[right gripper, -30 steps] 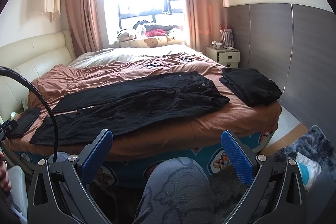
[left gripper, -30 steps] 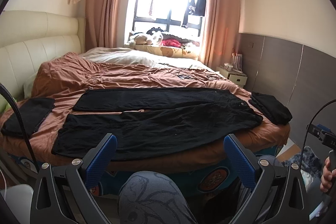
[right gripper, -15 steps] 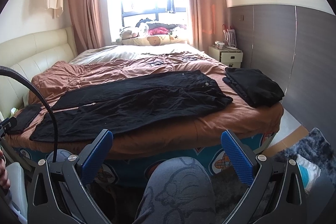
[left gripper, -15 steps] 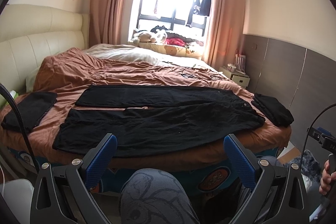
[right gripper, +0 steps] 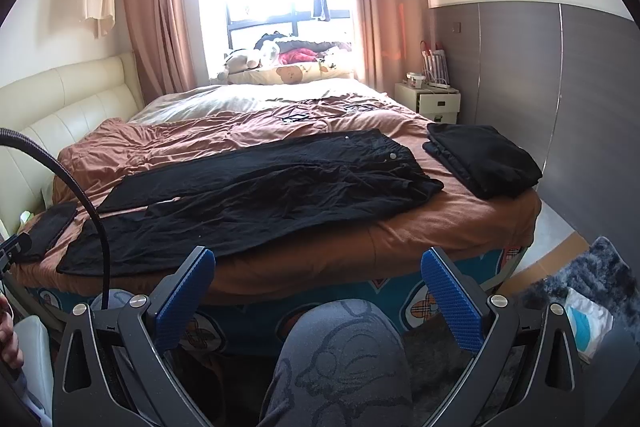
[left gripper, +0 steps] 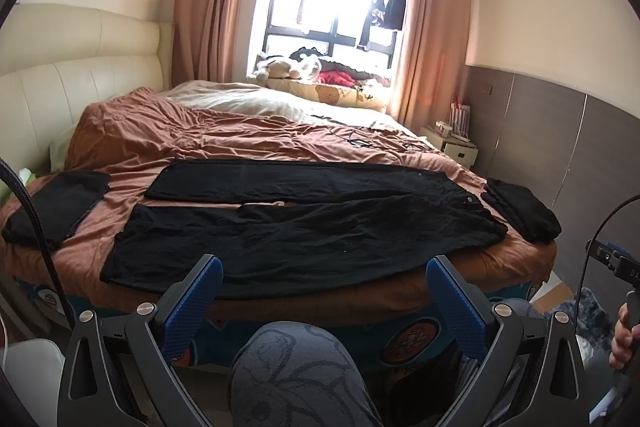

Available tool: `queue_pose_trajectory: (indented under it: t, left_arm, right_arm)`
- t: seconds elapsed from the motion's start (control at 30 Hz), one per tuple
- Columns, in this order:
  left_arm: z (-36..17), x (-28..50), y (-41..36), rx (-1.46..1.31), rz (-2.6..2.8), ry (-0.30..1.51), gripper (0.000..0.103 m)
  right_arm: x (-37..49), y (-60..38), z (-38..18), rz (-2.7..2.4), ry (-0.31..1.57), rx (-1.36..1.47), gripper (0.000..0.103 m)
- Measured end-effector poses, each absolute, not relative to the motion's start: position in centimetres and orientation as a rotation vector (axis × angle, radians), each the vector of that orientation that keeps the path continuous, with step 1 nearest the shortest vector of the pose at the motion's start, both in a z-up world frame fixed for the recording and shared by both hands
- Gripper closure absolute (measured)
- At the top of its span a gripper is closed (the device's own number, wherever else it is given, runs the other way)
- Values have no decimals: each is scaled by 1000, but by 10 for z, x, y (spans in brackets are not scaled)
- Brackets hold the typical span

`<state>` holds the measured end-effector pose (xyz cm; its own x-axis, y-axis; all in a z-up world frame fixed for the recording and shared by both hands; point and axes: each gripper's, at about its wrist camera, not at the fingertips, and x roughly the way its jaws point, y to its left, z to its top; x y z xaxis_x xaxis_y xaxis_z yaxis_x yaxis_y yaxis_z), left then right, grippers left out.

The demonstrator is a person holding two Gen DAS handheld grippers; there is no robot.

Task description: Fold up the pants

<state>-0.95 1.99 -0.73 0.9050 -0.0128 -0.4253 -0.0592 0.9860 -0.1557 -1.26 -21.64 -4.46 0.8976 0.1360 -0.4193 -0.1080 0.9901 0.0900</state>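
Black pants (left gripper: 304, 223) (right gripper: 256, 199) lie spread flat across the near part of the bed, legs pointing left and waist to the right. My left gripper (left gripper: 324, 279) hangs open in front of the bed's near edge, short of the pants. My right gripper (right gripper: 318, 267) is likewise open and empty, held off the bed below the pants' hem side. A person's knee in grey patterned trousers (left gripper: 296, 375) (right gripper: 340, 359) shows between the fingers in both views.
A folded black garment (left gripper: 520, 211) (right gripper: 484, 159) rests at the bed's right corner, another dark folded piece (left gripper: 56, 203) (right gripper: 48, 231) at the left. The brown duvet (left gripper: 240, 143) covers the bed. A white nightstand (right gripper: 428, 101) and a shaggy rug (right gripper: 596, 279) are to the right.
Both grippers have risen slightly, so the bed and pants sit a little lower in view. Both stay open and nothing on the bed has moved.
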Motion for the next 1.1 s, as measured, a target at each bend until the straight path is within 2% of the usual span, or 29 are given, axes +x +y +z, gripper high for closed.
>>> queue_pose_trajectory:
  t: [0.47,1.1]
  left_arm:
    - [-21,20,44,-202,66,483,0]
    - [-64,59,129,-342,256,584,2]
  right_arm:
    - [20,-219,-39,156,457,86,0]
    - [116,-239,-25,120,553,152,0]
